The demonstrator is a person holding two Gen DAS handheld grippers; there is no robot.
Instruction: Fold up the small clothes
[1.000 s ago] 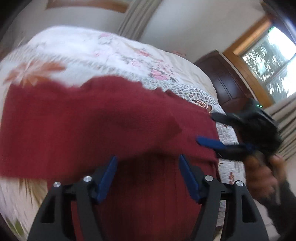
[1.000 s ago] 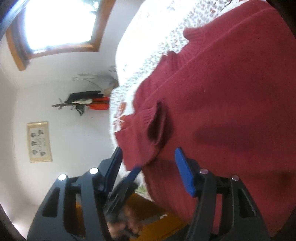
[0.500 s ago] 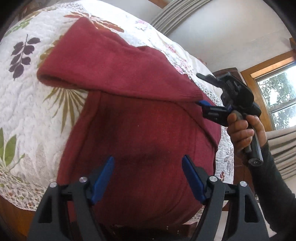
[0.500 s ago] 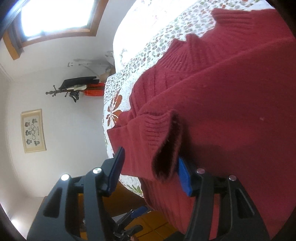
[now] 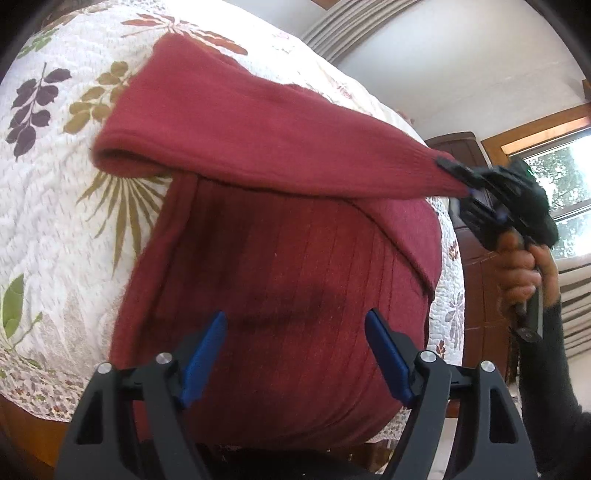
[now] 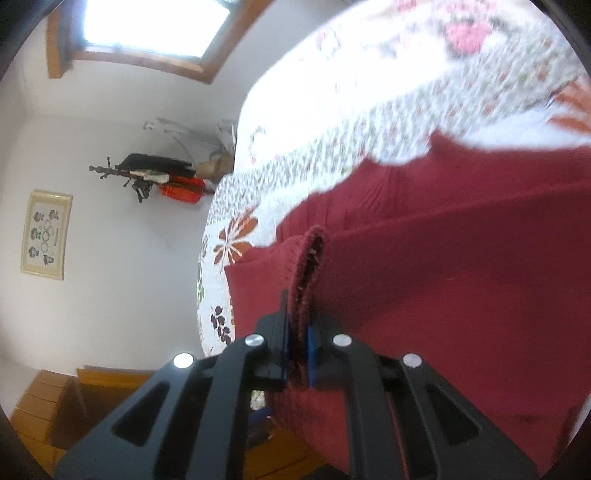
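Ribbed maroon knit sweater [image 5: 288,280] on quilted bedspread [image 5: 55,221]; right tongs [image 6: 297,354] pinch sleeve cuff [image 6: 308,266]; left tongs [image 5: 295,354] wide.

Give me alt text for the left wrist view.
A red sweater lies on a floral quilt, its sleeve pulled across by the right gripper. The open left gripper hovers over the sweater's body.

White walls [image 6: 110,314], bright window [image 6: 155,26], floral quilt [image 5: 55,206]

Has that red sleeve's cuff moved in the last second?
Yes. The right tool has shut on the cuff and drawn the sleeve across the sweater, toward the window side of the bed.
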